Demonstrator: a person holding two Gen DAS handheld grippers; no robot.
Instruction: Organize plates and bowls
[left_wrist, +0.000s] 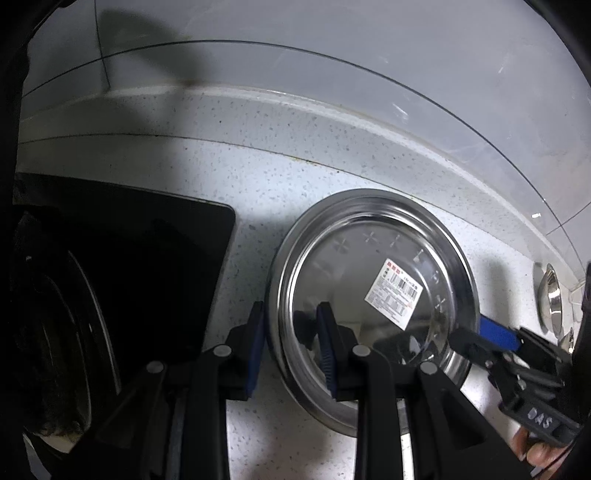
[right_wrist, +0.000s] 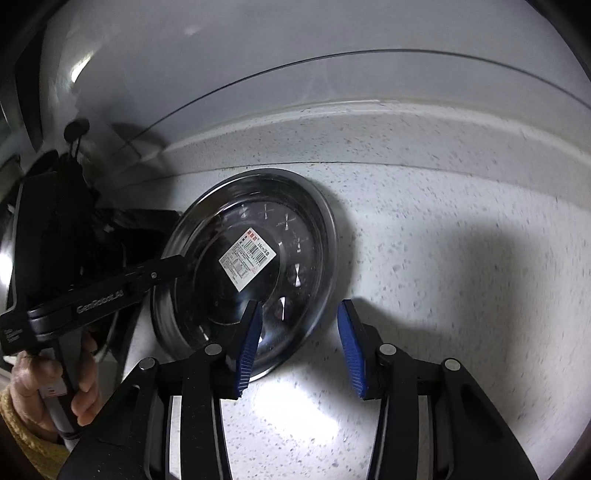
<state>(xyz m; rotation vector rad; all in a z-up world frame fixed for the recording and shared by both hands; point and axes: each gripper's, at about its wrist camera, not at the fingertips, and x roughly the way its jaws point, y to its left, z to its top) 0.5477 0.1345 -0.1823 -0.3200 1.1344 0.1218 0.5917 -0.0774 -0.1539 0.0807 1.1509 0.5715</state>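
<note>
A round steel plate (left_wrist: 369, 236) with a barcode label (left_wrist: 393, 297) is at the speckled white counter (left_wrist: 258, 155). My left gripper (left_wrist: 291, 308) has its blue pads on either side of the plate's left rim, one outside and one inside the dish, and is shut on it. My right gripper (left_wrist: 476, 334) reaches the opposite rim. In the right wrist view the plate (right_wrist: 314, 236) lies ahead; the right gripper (right_wrist: 300, 304) straddles its near edge with a clear gap, one pad over the dish, the other over bare counter. The left gripper (right_wrist: 173, 266) holds the far-left rim.
A black cooktop (left_wrist: 147, 258) with a dark round pan or burner (left_wrist: 55, 332) lies just left of the plate. A steel bowl (left_wrist: 550, 295) stands at the far right. A raised counter lip and glossy wall (left_wrist: 332, 55) close off the back. A hand (right_wrist: 33, 376) holds the left gripper.
</note>
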